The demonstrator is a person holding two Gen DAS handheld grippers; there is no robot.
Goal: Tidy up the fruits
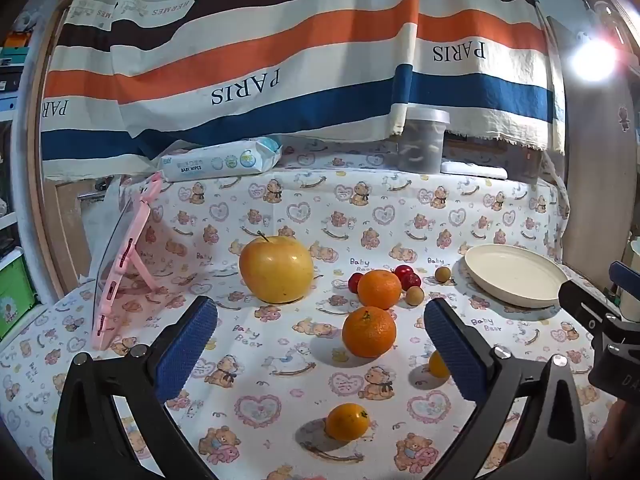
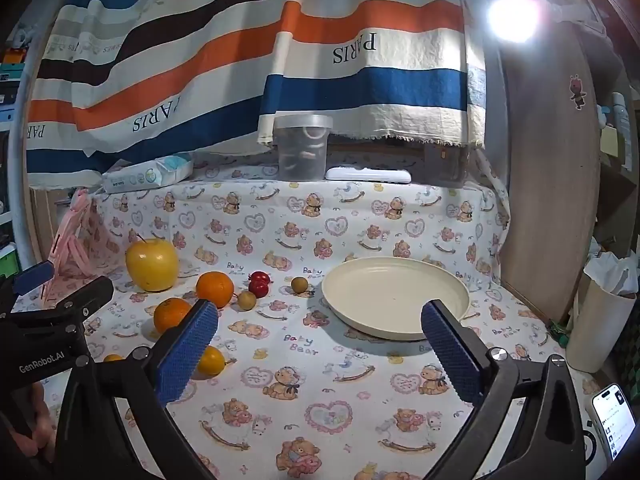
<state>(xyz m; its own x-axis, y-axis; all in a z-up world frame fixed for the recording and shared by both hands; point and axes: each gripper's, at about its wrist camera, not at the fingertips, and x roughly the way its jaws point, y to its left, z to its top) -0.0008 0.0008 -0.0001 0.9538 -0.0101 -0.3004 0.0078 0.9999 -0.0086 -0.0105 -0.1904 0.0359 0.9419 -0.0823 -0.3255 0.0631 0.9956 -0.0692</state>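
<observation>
Jaws wide and empty, one apple, perhaps four oranges, one plate

left tongs wide open, right tongs wide open

Plate on tablecloth, right side. Apple at 9 o'clock of plate, well apart. Oranges and small fruits lie between them. Tub at 11 o'clock, behind.
</observation>
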